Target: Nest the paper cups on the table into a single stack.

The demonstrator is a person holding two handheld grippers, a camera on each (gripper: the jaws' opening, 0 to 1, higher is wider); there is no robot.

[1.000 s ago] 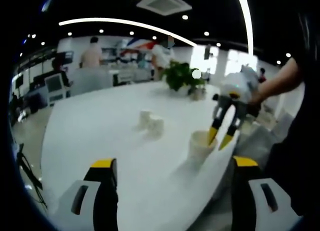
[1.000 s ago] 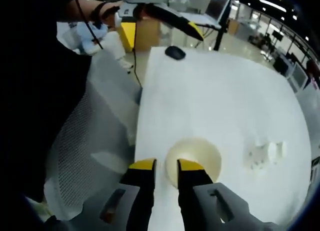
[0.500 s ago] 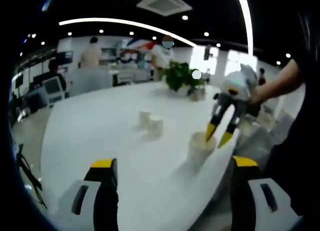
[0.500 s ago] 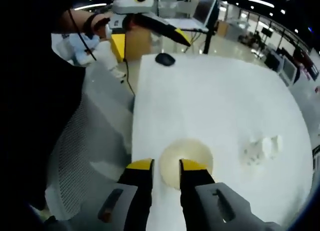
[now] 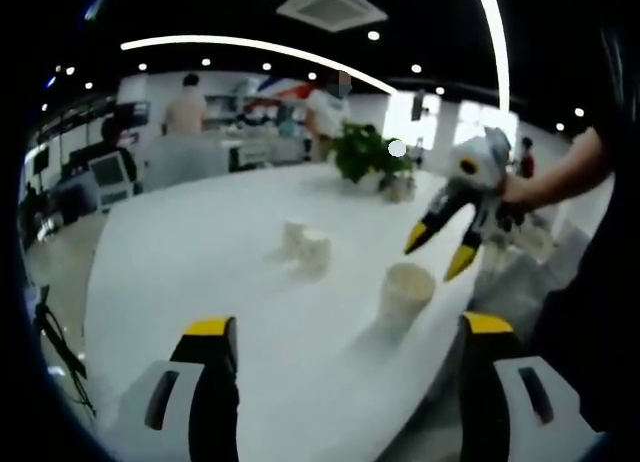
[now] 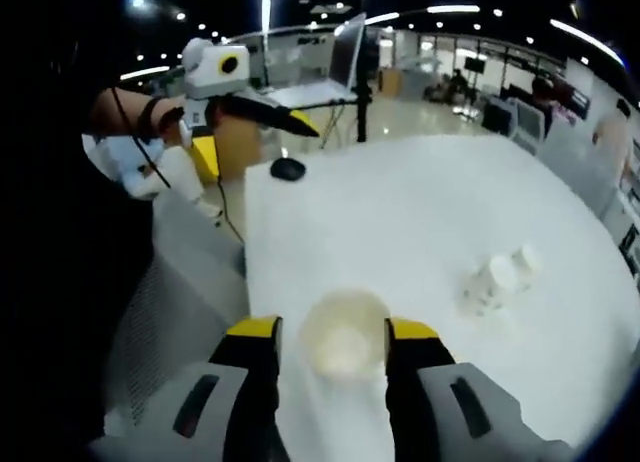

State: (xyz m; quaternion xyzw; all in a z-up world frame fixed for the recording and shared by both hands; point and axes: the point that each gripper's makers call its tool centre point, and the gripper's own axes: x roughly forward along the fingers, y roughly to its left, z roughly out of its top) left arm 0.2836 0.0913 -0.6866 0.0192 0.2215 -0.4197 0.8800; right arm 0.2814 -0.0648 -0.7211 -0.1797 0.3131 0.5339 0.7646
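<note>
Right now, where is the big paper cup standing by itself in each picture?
Left gripper view: the lone paper cup stands right of centre, below the right gripper.
Right gripper view: it sits low in the middle, between that gripper's jaws.
Shared landmark: the two small cups farther along the table.

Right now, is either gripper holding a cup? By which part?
Nothing is held. The right gripper hangs open above the near cup, clear of its rim. The left gripper is open too, with no cup between its jaws.
</note>
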